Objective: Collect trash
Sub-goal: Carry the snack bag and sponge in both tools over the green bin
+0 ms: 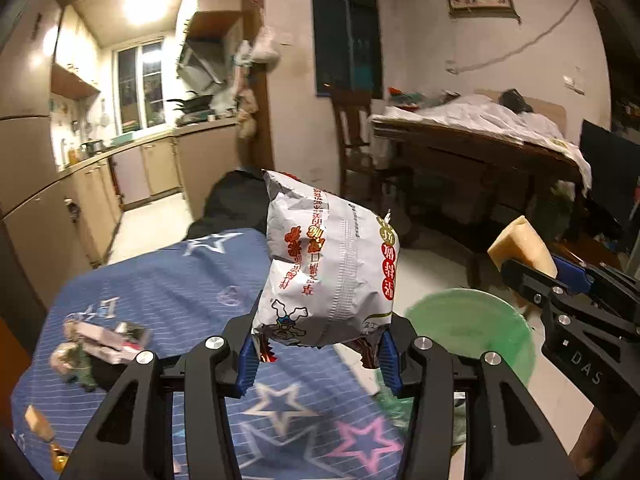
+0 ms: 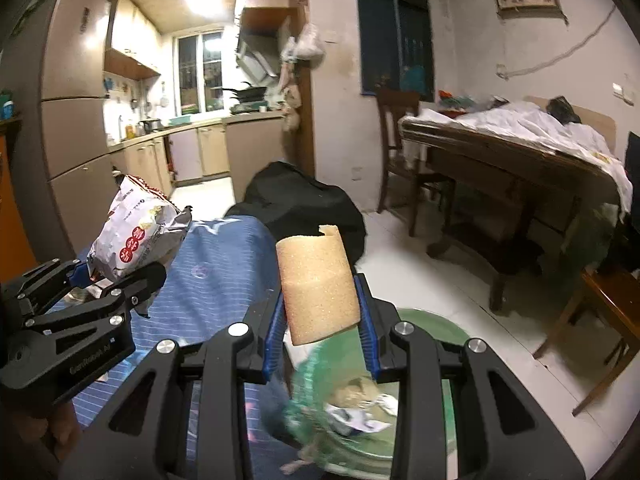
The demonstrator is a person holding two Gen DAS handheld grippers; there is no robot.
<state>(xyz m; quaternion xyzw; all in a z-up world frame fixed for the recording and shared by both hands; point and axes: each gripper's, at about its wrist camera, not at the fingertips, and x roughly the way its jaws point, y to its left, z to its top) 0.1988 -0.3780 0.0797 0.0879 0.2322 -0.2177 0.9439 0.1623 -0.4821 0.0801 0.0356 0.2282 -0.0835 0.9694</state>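
Trash is held in both claws: the left gripper (image 1: 318,354) pinches the bottom edge of a silver snack bag (image 1: 326,264), which stands up above its fingers over the right edge of the starred blue sheet (image 1: 168,280). The right gripper (image 2: 320,344) clamps a tan sponge (image 2: 318,286), upright between its pads above the green bin (image 2: 432,330).

— What lettering was recorded?
— "DAS" is read on the black body of the right gripper (image 1: 520,276), at the right edge of the left wrist view.
— And on the snack bag (image 1: 326,264)?
— Red Chinese characters are printed there, upside down; they could not be made out. The left gripper's (image 2: 120,280) side lettering is blurred.
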